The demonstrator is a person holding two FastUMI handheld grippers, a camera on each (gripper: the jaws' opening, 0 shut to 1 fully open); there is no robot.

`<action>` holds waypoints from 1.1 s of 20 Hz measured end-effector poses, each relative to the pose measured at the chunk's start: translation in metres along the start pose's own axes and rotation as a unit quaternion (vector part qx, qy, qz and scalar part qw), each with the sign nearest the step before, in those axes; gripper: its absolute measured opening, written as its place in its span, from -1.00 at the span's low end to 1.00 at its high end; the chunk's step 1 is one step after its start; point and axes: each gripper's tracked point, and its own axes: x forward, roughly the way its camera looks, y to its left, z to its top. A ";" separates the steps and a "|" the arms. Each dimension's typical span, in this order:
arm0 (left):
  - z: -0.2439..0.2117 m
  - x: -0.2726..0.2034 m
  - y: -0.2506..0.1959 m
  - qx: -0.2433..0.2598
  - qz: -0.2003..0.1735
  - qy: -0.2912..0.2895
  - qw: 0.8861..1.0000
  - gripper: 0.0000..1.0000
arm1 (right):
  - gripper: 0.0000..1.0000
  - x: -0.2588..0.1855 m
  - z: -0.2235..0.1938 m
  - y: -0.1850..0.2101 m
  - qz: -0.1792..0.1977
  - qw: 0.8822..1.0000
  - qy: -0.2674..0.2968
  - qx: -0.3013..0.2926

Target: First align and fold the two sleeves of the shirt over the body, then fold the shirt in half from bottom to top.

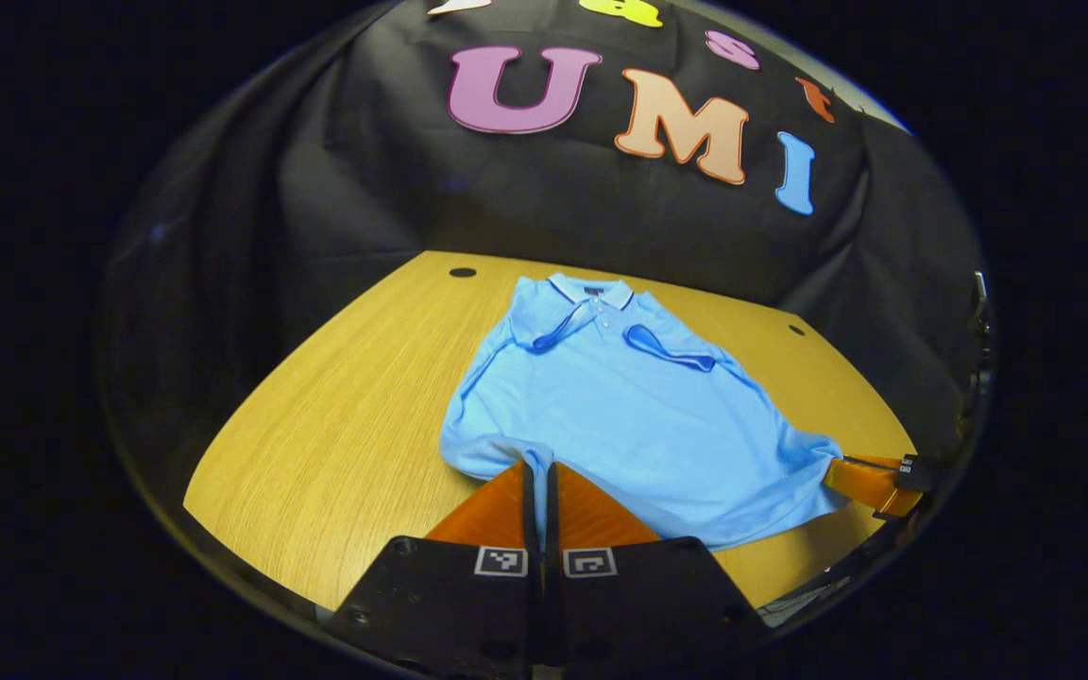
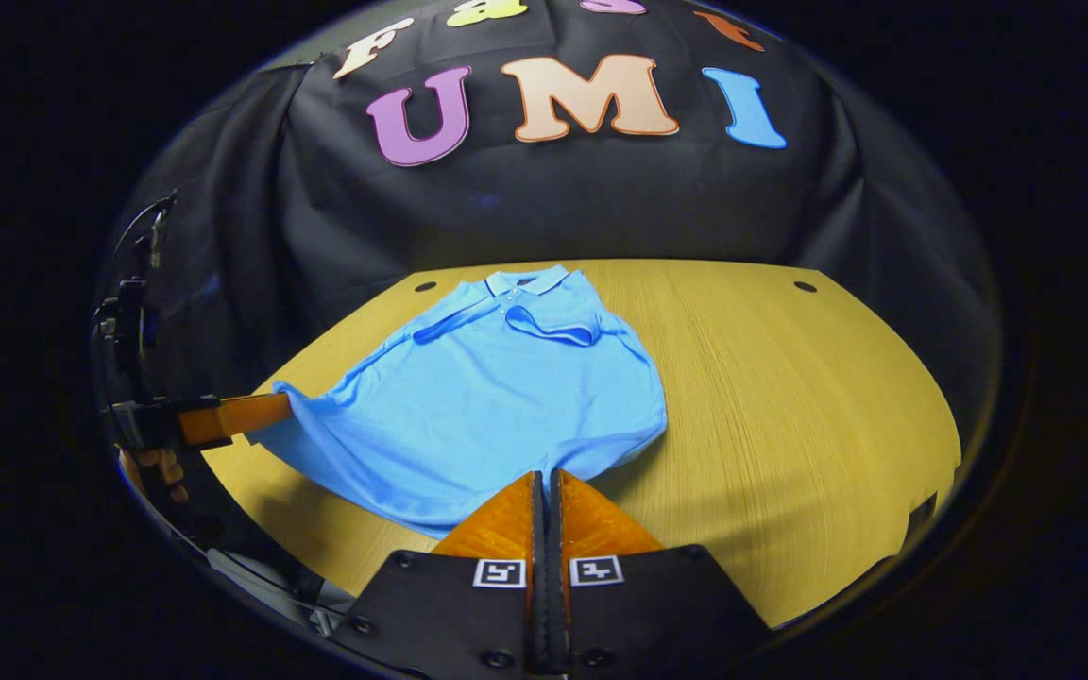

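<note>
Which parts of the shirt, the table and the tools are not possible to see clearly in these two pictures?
- Left gripper view: the bottom hem corner of the light blue polo shirt is hidden between the left gripper fingers.
- Right gripper view: the right gripper covers the other hem corner.
- Both views: the near edge of the yellow wooden table is hidden behind the gripper bodies.
- Shirt buttons: too small to count.

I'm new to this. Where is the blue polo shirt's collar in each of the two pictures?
Left gripper view: the collar sits just above centre, at the shirt's far end.
Right gripper view: the collar sits just left of centre, also at the far end.
Shared landmark: the wooden table under the polo shirt.
</note>
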 end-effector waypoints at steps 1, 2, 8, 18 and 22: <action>0.011 0.005 -0.001 -0.003 -0.001 -0.007 1.000 -1.00 | -0.95 0.004 0.011 -0.001 -0.005 1.000 -0.007 -0.004; 0.020 0.011 -0.002 -0.009 -0.006 -0.012 1.000 -1.00 | -0.94 0.010 0.021 -0.003 -0.011 1.000 -0.015 -0.007; 0.076 0.067 0.004 -0.007 -0.039 -0.020 0.999 -1.00 | -0.94 0.062 0.083 -0.012 -0.050 0.998 -0.043 0.003; 0.155 0.195 0.026 0.001 -0.065 -0.015 0.998 -1.00 | -0.94 0.191 0.170 -0.025 -0.099 0.993 -0.058 -0.017; 0.170 0.246 0.033 0.008 -0.069 -0.009 0.998 -1.00 | -0.96 0.250 0.198 -0.030 -0.109 0.992 -0.062 -0.029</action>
